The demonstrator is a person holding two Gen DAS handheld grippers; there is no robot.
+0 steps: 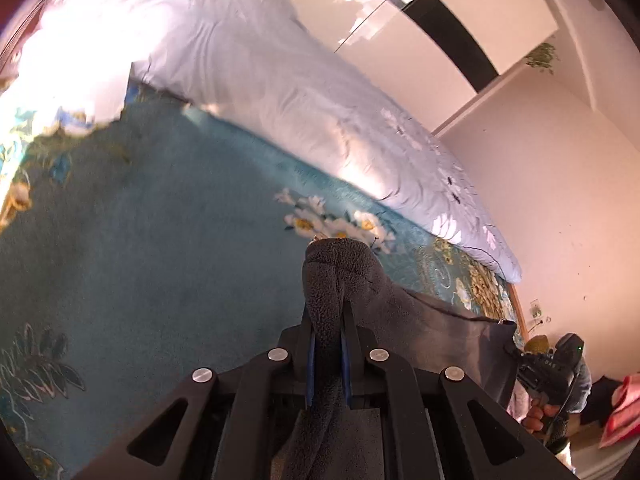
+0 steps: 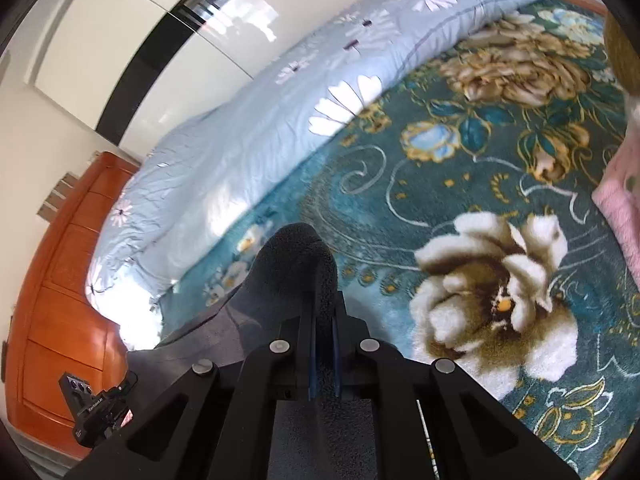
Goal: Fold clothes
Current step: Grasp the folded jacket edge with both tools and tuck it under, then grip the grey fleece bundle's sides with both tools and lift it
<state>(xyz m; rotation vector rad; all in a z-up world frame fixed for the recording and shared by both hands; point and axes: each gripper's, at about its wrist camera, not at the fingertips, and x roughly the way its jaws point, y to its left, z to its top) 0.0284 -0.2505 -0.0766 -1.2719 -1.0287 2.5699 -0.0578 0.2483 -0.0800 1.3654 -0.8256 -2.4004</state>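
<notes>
Gripping the dark grey fleece garment [image 1: 340, 276] at two corners, the left gripper [image 1: 328, 344] and right gripper [image 2: 324, 344] are both clamping it. They are holding its edge spread above the floral bed blanket [image 2: 460, 168], probably for a straight fold.

A bedroom in a home is shown. A bed is covered by a teal plush blanket [image 2: 460, 168] printed with large flowers, and a pale blue quilt [image 2: 248, 128] with daisy motifs is bunched along the bed's far edge. Beyond that edge, a glossy white wardrobe [image 2: 132, 52] with a black stripe is seen. An orange-brown wooden headboard [image 2: 60, 280] is seen at one end of the bed. Pink folded fabric [image 2: 624, 216] is laid at the bed's right edge, and plain pale walls [image 1: 560, 200] enclose the room.
</notes>
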